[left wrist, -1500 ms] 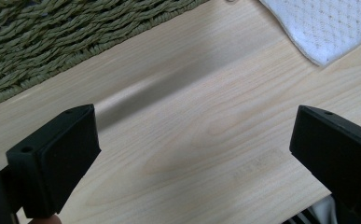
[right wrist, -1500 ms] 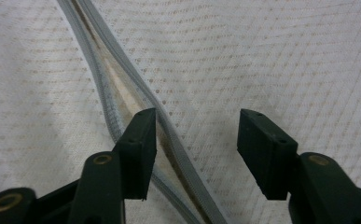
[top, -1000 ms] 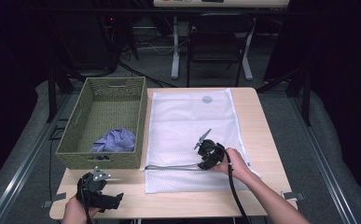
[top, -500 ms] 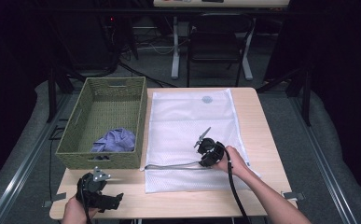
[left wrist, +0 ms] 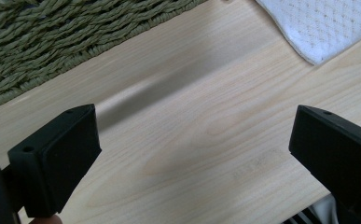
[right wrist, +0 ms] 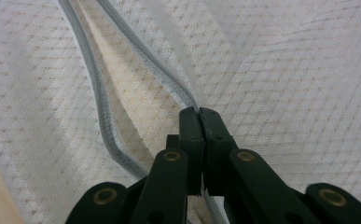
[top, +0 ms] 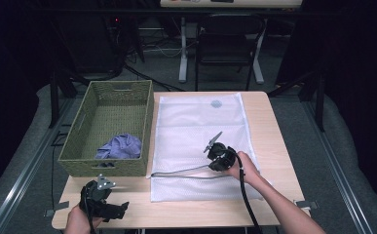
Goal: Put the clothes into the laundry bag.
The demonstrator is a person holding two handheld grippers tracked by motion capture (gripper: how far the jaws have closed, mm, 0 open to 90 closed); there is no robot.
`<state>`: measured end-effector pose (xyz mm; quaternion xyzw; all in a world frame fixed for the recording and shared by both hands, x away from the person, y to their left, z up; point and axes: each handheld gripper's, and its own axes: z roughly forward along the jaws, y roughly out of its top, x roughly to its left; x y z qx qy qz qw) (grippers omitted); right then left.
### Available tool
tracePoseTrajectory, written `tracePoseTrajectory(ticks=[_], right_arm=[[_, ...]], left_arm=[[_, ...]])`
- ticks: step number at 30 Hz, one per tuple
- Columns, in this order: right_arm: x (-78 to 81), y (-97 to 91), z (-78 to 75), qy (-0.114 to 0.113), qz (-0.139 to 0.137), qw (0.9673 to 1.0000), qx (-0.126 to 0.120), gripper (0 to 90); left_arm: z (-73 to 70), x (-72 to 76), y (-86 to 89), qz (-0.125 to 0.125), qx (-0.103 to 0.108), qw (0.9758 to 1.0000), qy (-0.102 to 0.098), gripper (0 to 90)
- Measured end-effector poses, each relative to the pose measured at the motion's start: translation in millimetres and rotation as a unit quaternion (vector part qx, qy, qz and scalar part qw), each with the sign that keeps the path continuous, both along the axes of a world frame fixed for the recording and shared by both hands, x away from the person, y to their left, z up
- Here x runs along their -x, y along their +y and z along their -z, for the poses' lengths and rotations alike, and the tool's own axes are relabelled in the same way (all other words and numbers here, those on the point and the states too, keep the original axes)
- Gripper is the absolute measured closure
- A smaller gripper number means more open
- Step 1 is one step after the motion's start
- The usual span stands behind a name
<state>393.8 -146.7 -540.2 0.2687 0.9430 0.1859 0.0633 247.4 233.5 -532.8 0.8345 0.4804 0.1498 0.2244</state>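
Items: one mesh bag (top: 196,131) flat on desk (top: 269,126); one basket (top: 109,127) holding one cloth (top: 120,146). Right tool (right wrist: 200,112), jaws just closed, pinching bag's zipper edge (right wrist: 136,56). Left tool (left wrist: 192,149) open, empty.

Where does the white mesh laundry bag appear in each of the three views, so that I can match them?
High view: white mesh bag lies flat at table centre, right of the green basket.
Left gripper view: one bag corner at top right.
Right gripper view: mesh across the frame.
Shared landmark: the pale wooden table.
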Motion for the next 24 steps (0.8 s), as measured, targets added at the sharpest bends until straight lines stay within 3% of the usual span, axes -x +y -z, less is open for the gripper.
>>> tracePoseTrajectory(ticks=[6,13,24], right_arm=[[-0.7,2.5,4.1,-0.002,0.002,1.0000,0.005,88.2],[2.1,9.7,11.3,-0.008,-0.004,0.9998,0.019,79.2],[3.2,9.2,9.4,-0.009,-0.012,0.9998,0.013,88.4]], left_arm=[[0.0,-0.7,0.1,0.003,-0.002,1.0000,0.003,1.8],[0.5,-0.4,-0.2,0.002,-0.002,1.0000,0.001,1.9],[-0.6,0.1,0.2,0.003,-0.001,1.0000,0.000,1.8]])
